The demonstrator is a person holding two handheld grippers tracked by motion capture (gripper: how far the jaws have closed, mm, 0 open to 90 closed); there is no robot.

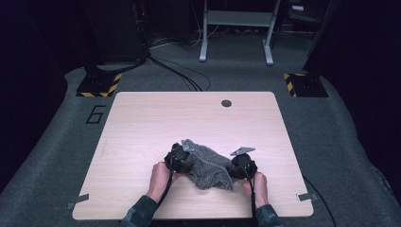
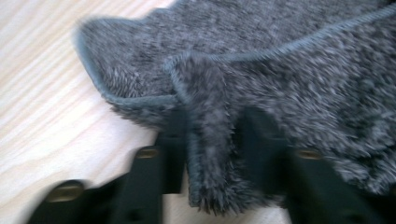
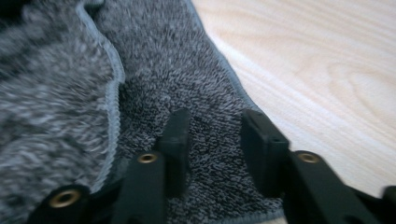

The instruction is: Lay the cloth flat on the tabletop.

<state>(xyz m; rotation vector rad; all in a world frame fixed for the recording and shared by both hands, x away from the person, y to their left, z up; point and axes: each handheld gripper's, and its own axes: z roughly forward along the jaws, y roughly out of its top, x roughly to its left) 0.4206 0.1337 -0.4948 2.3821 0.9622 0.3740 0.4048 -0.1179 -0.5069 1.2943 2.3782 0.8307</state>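
A grey fluffy towel (image 1: 208,168) lies bunched near the front middle of the wooden table (image 1: 189,118). My left gripper (image 1: 182,158) is at the towel's left end. In the left gripper view a raised fold of the towel (image 2: 210,154) stands pinched between the jaws of my left gripper (image 2: 212,126), with its hemmed edge just beyond. My right gripper (image 1: 241,165) sits at the towel's right end. In the right gripper view my right gripper (image 3: 212,123) hovers with its jaws apart over flat towel (image 3: 177,70), nothing pinched between them.
A dark round hole (image 1: 226,103) sits near the table's far edge. Grey tape strips mark the front corners (image 1: 78,201) (image 1: 306,196). Bare wood (image 3: 327,70) spreads beside the towel. Cables (image 1: 179,75) and a metal frame (image 1: 236,28) are on the floor beyond.
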